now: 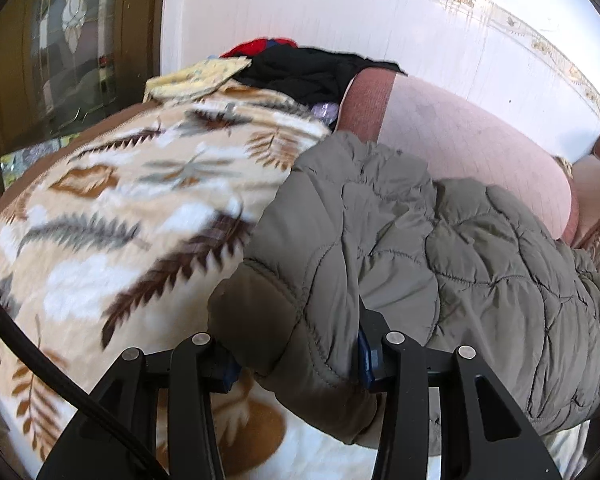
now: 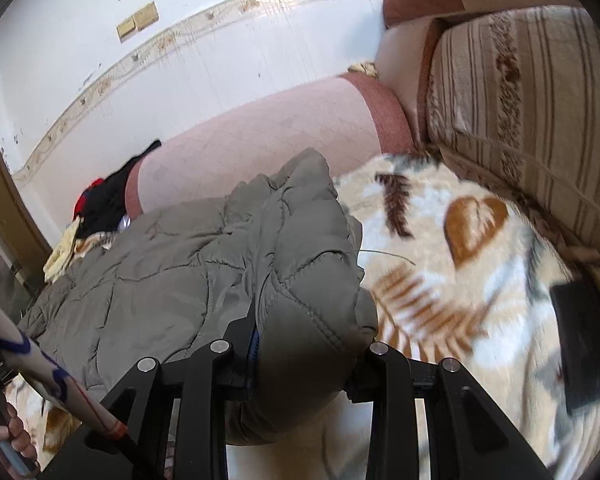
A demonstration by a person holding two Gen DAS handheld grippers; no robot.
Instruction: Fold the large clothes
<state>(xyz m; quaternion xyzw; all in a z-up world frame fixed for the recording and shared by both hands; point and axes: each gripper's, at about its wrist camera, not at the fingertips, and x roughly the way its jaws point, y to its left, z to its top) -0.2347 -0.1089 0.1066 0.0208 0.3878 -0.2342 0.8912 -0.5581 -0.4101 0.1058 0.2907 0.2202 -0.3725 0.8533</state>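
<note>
A leaf-patterned blanket point(image 1: 112, 216) is spread over the sofa, and the grey quilted jacket point(image 1: 440, 248) is lying across it. Its near edge is gripped by the left tongs point(image 1: 296, 360) and the right tongs point(image 2: 300, 354). The edge should be carried level, both corners kept even.

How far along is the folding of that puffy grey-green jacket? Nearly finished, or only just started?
Midway, it seems. Done: the quilted jacket is already bunched or doubled over on the leaf-print blanket. In hand: the left gripper and right gripper each pinch a near edge of it. Left: laying that edge down and flattening it; the dark clothes behind look unfolded.
</note>
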